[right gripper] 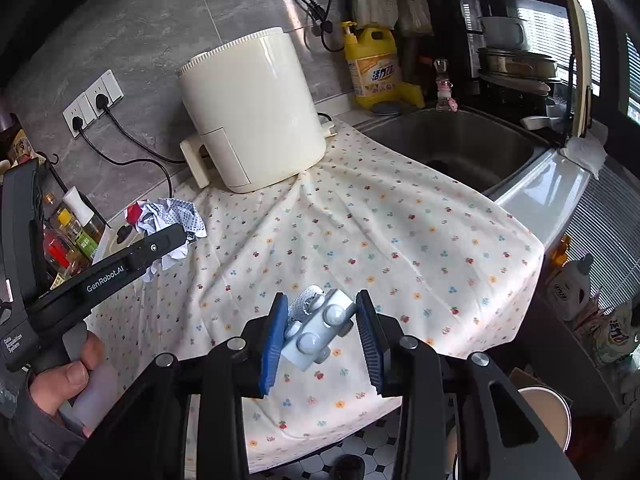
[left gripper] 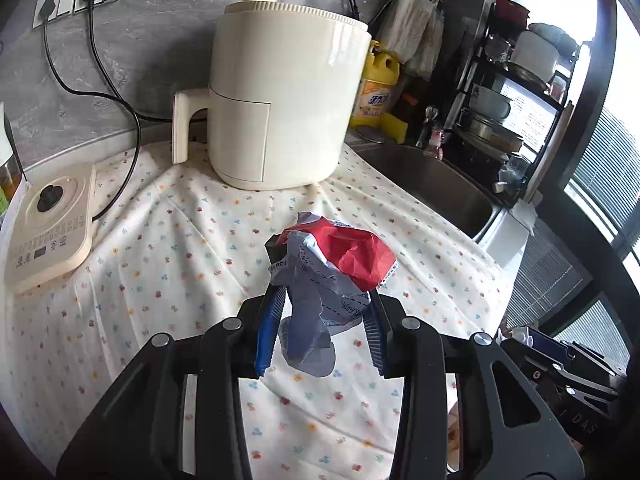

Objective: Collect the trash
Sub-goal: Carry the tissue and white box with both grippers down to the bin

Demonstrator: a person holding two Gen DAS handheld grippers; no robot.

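Observation:
My left gripper (left gripper: 320, 300) is shut on a crumpled wad of white printed paper with a red scrap (left gripper: 332, 268), held above the flowered cloth (left gripper: 160, 260). The same paper wad (right gripper: 168, 216) and the left gripper (right gripper: 168, 246) show at the left of the right wrist view, with a hand (right gripper: 68, 376) on the handle. My right gripper (right gripper: 322, 332) is shut on a silver blister pack of pills (right gripper: 318, 330), held tilted over the front part of the cloth (right gripper: 400, 240).
A cream air fryer (left gripper: 280, 96) stands at the back of the cloth. A kettle base (left gripper: 48, 224) lies left, a steel sink (right gripper: 460, 144) right, a yellow detergent bottle (right gripper: 374, 64) behind it. Bottles (right gripper: 76, 232) crowd the far left. A cup (right gripper: 548, 412) sits below the counter edge.

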